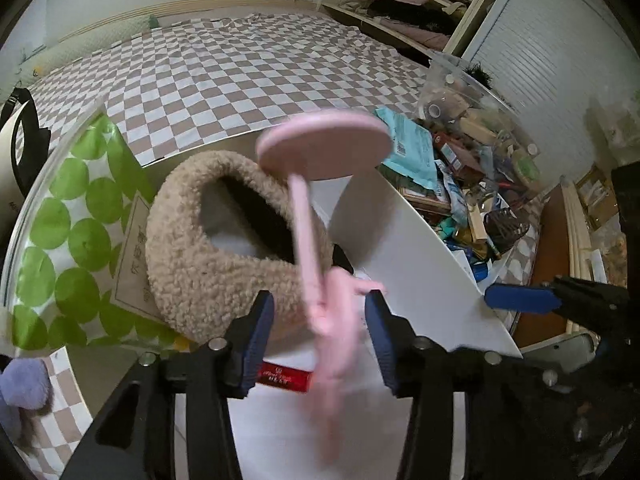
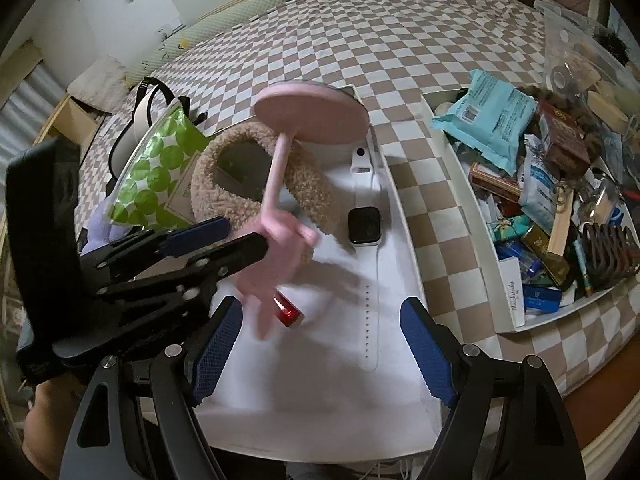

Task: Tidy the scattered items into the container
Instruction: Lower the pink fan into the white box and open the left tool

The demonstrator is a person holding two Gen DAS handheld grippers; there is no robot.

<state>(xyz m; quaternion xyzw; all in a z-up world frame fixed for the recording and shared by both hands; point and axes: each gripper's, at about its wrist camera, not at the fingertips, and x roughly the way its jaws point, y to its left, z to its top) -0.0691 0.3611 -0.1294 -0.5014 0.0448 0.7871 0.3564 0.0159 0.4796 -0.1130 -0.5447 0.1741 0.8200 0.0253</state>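
Note:
A pink hand mirror [image 1: 324, 144] with a round head and thin handle is blurred, between the jaws of my left gripper [image 1: 318, 334], which stand open around its handle without touching it. The mirror [image 2: 310, 114] hangs over the white tray [image 2: 384, 392]. In the tray lie a beige fleece earmuff band [image 2: 308, 192], a white smartwatch [image 2: 363, 226], a red lipstick [image 2: 289, 312] and a green-dotted pouch [image 2: 156, 172]. My right gripper [image 2: 320, 344] is open and empty over the tray's near end. The left gripper [image 2: 218, 240] shows at the left of the right wrist view.
A second white tray [image 2: 508, 312] heaped with packets, boxes and pens lies to the right on the checked bedspread [image 2: 360, 32]. A clear plastic box [image 1: 460, 92] stands behind it. A lilac plush thing [image 1: 24, 384] lies at the tray's left.

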